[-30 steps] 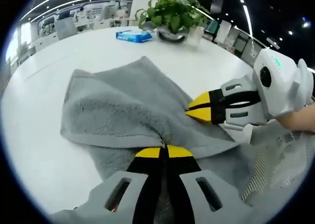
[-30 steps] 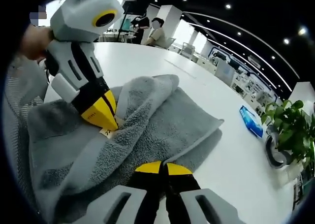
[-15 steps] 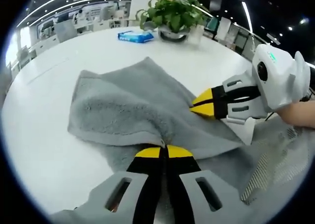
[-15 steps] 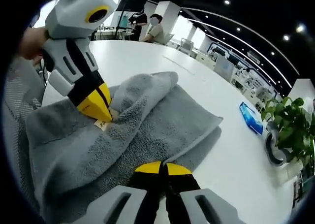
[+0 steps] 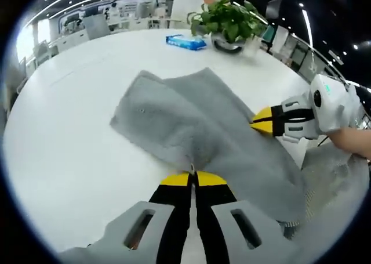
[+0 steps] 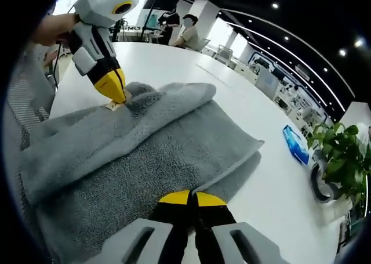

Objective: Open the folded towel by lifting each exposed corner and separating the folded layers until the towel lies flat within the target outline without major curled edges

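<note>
A grey terry towel [image 5: 191, 125] lies stretched across a white round table [image 5: 69, 154], still doubled over, with 1 thick folded layer running as a soft ridge along its length and a small tag at one corner. The left gripper [image 5: 194, 178] has its yellow-tipped jaws clenched on the towel's near edge, and the right gripper [image 6: 192, 197] is likewise clamped on the edge at the opposite side, the cloth pulled between the 2. Beyond the towel sit a blue packet [image 5: 185, 41] and a potted plant [image 5: 229, 23].
</note>
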Tool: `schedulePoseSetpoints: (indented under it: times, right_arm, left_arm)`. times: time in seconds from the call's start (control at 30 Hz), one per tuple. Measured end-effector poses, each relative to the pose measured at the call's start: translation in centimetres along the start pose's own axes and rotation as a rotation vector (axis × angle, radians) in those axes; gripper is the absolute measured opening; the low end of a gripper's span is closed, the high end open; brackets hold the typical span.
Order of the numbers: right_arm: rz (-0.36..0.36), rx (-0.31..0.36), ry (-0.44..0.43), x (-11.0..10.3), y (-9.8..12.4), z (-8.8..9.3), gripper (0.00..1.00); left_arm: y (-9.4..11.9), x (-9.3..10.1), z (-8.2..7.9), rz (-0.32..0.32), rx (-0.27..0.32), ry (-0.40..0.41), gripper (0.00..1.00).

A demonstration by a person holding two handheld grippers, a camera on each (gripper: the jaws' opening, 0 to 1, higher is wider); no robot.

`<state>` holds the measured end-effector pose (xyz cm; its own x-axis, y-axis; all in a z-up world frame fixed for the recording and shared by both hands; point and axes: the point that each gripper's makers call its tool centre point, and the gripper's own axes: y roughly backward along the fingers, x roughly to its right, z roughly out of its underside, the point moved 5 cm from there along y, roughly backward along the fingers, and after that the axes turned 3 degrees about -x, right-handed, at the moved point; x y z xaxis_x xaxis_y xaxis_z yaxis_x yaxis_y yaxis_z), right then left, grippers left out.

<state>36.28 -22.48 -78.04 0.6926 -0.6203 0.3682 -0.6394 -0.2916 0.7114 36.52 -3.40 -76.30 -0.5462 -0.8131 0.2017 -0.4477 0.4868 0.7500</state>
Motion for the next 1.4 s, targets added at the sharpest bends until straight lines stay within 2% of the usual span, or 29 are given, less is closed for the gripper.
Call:
schedulePoseSetpoints:
  times: [0.13, 0.27, 0.37, 0.4, 0.43, 0.5, 0.57, 0.7, 0.77, 0.83, 0.93, 1.0, 1.07, 1.17, 1.3, 1.4]
  right_arm:
    - [0.001, -0.006, 0.011, 0.1, 0.0, 0.0, 0.0]
    - [-0.001, -0.005, 0.004, 0.2, 0.0, 0.0, 0.0]
    - [0.001, -0.013, 0.052, 0.3, 0.2, -0.3, 0.0]
    - [0.007, -0.004, 0.076, 0.4, 0.3, -0.8, 0.0]
    - [0.018, 0.032, 0.068, 0.5, 0.5, -1.5, 0.0]
    - [0.024, 0.033, 0.06, 0.8, 0.8, -1.8, 0.0]
    - [0.026, 0.038, 0.051, 1.0, 1.0, -2.1, 0.0]
    - [0.023, 0.035, -0.005, 1.0, 1.0, -1.9, 0.0]
    - [0.019, 0.029, -0.019, 0.9, 0.8, -1.7, 0.0]
    - [0.014, 0.018, -0.027, 0.8, 0.6, -1.4, 0.0]
    - [0.01, 0.01, -0.055, 0.7, 0.7, -1.1, 0.0]
    - [0.012, 0.014, -0.055, 0.7, 0.7, -1.1, 0.0]
    - [0.008, 0.019, -0.059, 0.6, 0.6, -1.3, 0.0]
    - [-0.001, 0.02, -0.058, 0.6, 0.5, -1.4, 0.0]
    - [-0.005, 0.024, -0.057, 0.8, 0.7, -1.3, 0.0]
    - [-0.006, 0.028, -0.099, 1.1, 0.7, -1.2, 0.0]
  left_arm:
    - [0.4, -0.7, 0.3, -0.006, 0.005, 0.021, 0.0]
    - [0.4, -1.5, 0.6, -0.034, -0.006, 0.006, 0.0]
    - [0.8, -2.2, 0.8, -0.038, -0.006, 0.023, 0.0]
    - [0.9, -2.4, 0.9, -0.044, -0.013, 0.015, 0.0]
    - [1.1, -2.6, 1.1, -0.044, -0.029, 0.002, 0.0]
    - [1.6, -3.3, 1.3, -0.066, -0.046, -0.046, 0.0]
    - [1.6, -4.1, 1.6, -0.077, -0.047, -0.047, 0.0]
    - [1.9, -5.1, 2.8, -0.064, -0.026, 0.035, 0.0]
    - [2.0, -5.4, 3.1, -0.061, -0.041, 0.036, 0.0]
    - [2.6, -6.0, 3.1, -0.079, -0.039, 0.03, 0.0]
    - [2.7, -6.8, 3.8, -0.069, -0.031, 0.053, 0.0]
    - [2.7, -6.7, 3.8, -0.038, 0.011, 0.102, 0.0]
    - [3.0, -7.2, 4.2, -0.054, 0.008, 0.128, 0.0]
    - [3.7, -7.4, 4.7, -0.081, 0.007, 0.091, 0.0]
    - [3.9, -8.3, 5.0, -0.091, 0.035, 0.139, 0.0]
    - [4.2, -8.3, 5.1, -0.101, 0.04, 0.141, 0.0]
